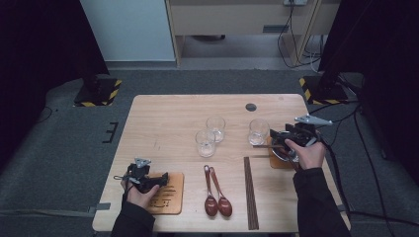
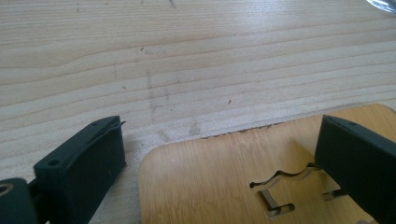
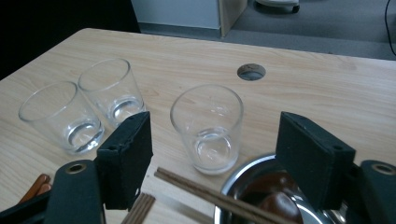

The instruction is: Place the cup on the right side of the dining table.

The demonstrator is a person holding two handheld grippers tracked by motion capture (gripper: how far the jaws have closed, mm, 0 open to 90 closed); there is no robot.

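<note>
Three glasses (image 1: 216, 128) stand mid-table as the left gripper (image 1: 163, 178) hangs wide open over a wooden coaster (image 2: 224, 186); the right gripper (image 1: 273, 138), open and empty, hovers over a metal bowl (image 3: 243, 182).

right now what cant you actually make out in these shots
- Metal bowl: right gripper view cuts it at the bottom edge; the right gripper and hand cover most of it in the high view.
- Coaster cutout: cropped in the left gripper view, half covered by the left gripper in the high view.
- Bowl's dark contents: unidentifiable.
</note>
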